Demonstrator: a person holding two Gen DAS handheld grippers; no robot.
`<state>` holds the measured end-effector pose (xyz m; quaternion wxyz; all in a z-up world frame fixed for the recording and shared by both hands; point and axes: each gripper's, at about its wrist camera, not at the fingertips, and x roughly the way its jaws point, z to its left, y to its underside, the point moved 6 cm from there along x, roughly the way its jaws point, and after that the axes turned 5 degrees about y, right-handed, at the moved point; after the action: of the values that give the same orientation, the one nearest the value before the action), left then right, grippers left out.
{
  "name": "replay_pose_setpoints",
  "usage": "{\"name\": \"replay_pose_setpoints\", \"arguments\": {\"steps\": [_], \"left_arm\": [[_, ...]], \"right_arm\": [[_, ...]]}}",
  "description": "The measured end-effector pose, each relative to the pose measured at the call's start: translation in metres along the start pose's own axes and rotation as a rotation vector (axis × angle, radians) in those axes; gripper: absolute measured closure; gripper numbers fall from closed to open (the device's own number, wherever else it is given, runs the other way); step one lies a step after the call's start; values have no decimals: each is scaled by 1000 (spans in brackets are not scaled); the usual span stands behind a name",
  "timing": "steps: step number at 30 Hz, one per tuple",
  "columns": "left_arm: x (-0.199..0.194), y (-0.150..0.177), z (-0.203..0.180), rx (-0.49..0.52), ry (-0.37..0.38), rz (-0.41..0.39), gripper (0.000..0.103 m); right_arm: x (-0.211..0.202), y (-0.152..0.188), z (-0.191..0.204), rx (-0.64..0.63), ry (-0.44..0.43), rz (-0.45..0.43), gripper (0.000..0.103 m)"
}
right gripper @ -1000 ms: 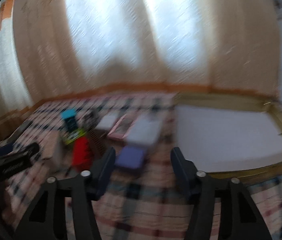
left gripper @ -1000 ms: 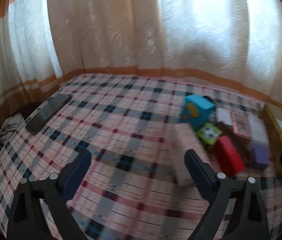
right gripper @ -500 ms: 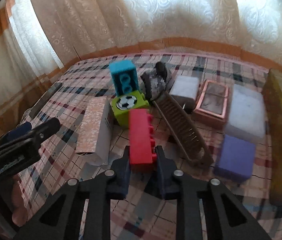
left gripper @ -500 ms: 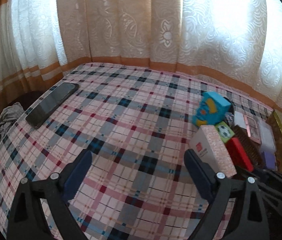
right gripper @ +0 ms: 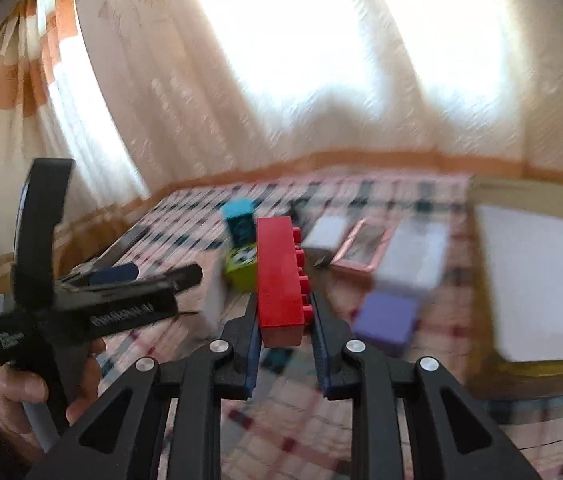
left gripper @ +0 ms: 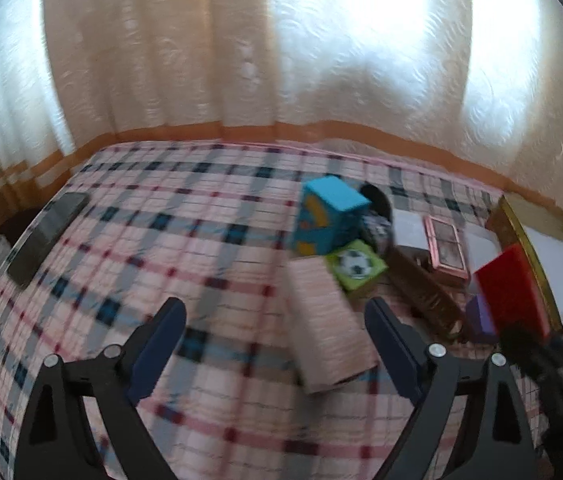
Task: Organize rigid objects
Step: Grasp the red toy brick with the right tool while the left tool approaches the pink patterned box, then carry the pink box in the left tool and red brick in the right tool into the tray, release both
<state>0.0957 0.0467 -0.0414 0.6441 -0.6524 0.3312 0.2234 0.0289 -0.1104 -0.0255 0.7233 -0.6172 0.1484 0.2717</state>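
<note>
My right gripper (right gripper: 283,320) is shut on a red studded brick (right gripper: 277,276) and holds it above the plaid bed; the same red brick (left gripper: 509,288) shows at the right of the left wrist view. My left gripper (left gripper: 273,328) hangs low over the bed with its jaws closing. A pink patterned box (left gripper: 325,320) lies between its fingers, close to the right finger (left gripper: 385,332), and the pads do not press on it. A hand (right gripper: 21,392) holds the left gripper (right gripper: 121,296) at the left of the right wrist view.
Behind the pink box stand a blue block (left gripper: 329,216) and a green football cube (left gripper: 355,266). A brown comb-like piece (left gripper: 421,292), a pink frame (left gripper: 445,246), white boxes (left gripper: 409,226) and a purple block (right gripper: 387,318) lie further right. A gold-rimmed box (left gripper: 521,216) borders them. A phone (left gripper: 45,236) lies far left.
The right gripper, open a second ago, shut on the red brick on the bed and has lifted it. The left gripper has swung right, bringing the pink box between its fingers.
</note>
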Motion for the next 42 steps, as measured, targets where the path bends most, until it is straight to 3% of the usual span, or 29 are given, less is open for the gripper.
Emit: {"name": "replay_pose_setpoints", "arguments": {"steps": [4, 6, 8, 10, 14, 18, 22, 31, 42], "left_arm": [[27, 9, -9, 6, -17, 95, 40], [38, 16, -9, 1, -9, 139, 46], [36, 15, -12, 20, 6, 94, 57], [37, 16, -14, 27, 44, 76, 79], [34, 15, -10, -16, 86, 58, 79], [17, 10, -11, -41, 153, -16, 79], [-6, 0, -29, 5, 145, -91, 79], [-47, -21, -120, 197, 209, -226, 79], [-33, -20, -256, 298, 409, -186, 79]], "right_arm": [[-4, -2, -10, 3, 65, -49, 78], [-4, -4, -13, 0, 84, -57, 78], [-3, -4, -15, 14, 89, -51, 78], [-4, -3, -18, 18, 99, -48, 78], [-9, -9, -19, 19, 128, -88, 78], [-26, -14, -32, 35, 148, -135, 78], [-46, -18, -51, 60, 201, -197, 78], [-86, -21, -121, 128, 350, -282, 78], [-115, -9, -232, 217, 585, -240, 78]]}}
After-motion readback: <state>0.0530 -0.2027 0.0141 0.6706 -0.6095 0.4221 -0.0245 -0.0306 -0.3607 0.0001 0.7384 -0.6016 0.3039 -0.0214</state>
